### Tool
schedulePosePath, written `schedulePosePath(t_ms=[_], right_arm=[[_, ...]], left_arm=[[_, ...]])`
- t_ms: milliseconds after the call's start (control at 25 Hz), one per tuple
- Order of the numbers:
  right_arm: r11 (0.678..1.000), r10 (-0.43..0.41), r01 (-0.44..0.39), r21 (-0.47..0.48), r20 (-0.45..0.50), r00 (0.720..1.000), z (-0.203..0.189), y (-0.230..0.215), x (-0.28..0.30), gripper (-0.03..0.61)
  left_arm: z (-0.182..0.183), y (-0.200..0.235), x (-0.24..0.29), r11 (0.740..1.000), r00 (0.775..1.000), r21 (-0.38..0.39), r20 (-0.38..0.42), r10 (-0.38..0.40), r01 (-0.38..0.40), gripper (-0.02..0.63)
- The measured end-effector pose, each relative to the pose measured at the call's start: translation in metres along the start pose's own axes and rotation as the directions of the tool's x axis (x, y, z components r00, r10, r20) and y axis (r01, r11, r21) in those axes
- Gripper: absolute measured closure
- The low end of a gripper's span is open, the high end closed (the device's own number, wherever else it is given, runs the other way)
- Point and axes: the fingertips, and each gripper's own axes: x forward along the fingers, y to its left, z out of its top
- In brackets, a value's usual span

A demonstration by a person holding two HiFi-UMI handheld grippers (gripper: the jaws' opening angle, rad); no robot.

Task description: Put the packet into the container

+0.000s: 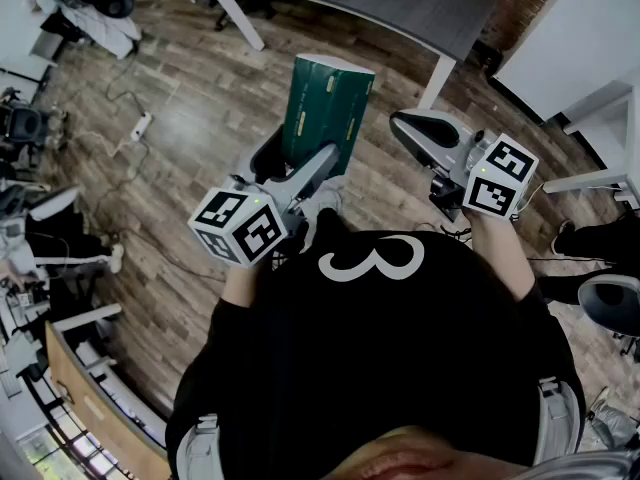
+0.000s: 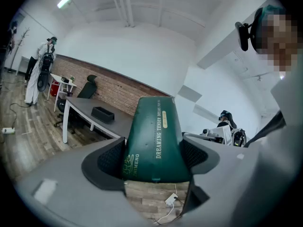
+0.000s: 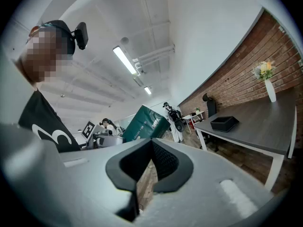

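A dark green packet [image 1: 325, 108] with gold print stands upright between the jaws of my left gripper [image 1: 300, 160], which is shut on its lower part, held in the air above the wooden floor. In the left gripper view the packet [image 2: 156, 141] fills the gap between both pads, and the gripper [image 2: 154, 159] grips it at its sides. My right gripper [image 1: 420, 130] hangs to the right of the packet, shut with nothing in it. In the right gripper view its pads [image 3: 163, 161] meet, and the packet [image 3: 144, 124] shows beyond them. A black tray [image 2: 102, 113] lies on a grey desk.
The grey desk [image 1: 400, 3] with white legs stands ahead, in front of a brick wall [image 3: 246, 74]. The black tray [image 3: 223, 123] and a vase of flowers [image 3: 267, 82] are on it. A power strip with a cable [image 1: 140, 125] lies on the floor at the left. Another person [image 2: 40, 72] stands far off.
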Motion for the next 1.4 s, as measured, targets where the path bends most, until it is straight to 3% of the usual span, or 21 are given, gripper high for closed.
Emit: schedulePosePath(t_ms=[680, 1040, 1400], right_arm=[[0.995, -0.073, 0.071, 0.067, 0.031, 0.997, -0.002, -0.041, 0.026, 0.577], [0.987, -0.118, 0.115, 0.108, 0.021, 0.993, 0.0, -0.093, 0.094, 0.577], [0.979, -0.15, 0.149, 0.137, -0.001, 0.989, 0.025, -0.136, 0.198, 0.577]], left_arm=[[0.012, 0.036, 0.027, 0.999, 0.999, -0.012, -0.032, -0.04, 0.039, 0.222], [0.037, 0.112, 0.057, 0.998, 0.996, -0.018, -0.066, -0.067, 0.066, 0.222], [0.089, 0.212, 0.073, 0.995, 0.992, -0.033, -0.082, -0.097, 0.094, 0.224]])
